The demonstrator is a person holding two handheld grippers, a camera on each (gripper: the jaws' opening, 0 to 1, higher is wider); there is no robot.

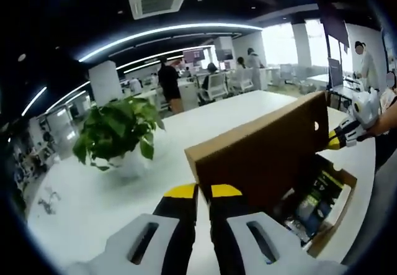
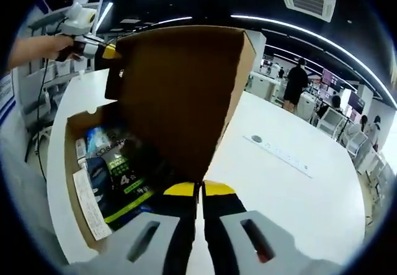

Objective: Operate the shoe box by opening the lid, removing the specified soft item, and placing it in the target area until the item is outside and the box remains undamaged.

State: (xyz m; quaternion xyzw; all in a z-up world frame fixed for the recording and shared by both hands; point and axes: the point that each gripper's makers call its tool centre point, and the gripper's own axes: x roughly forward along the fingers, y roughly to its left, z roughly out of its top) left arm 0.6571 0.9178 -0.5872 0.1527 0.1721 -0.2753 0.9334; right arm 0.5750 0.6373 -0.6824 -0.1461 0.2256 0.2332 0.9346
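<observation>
Between both grippers [image 1: 203, 191], raised lid [image 2: 180, 95], seemingly pinched

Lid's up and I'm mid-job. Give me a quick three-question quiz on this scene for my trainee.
1. True or false: the shoe box lid is raised.
2. What lies inside the box? A) a dark package B) a red ball C) nothing
3. Fill in: on the white table, beyond the left gripper, stands a potted ____.
Key: 1 true; 2 A; 3 plant.
</observation>
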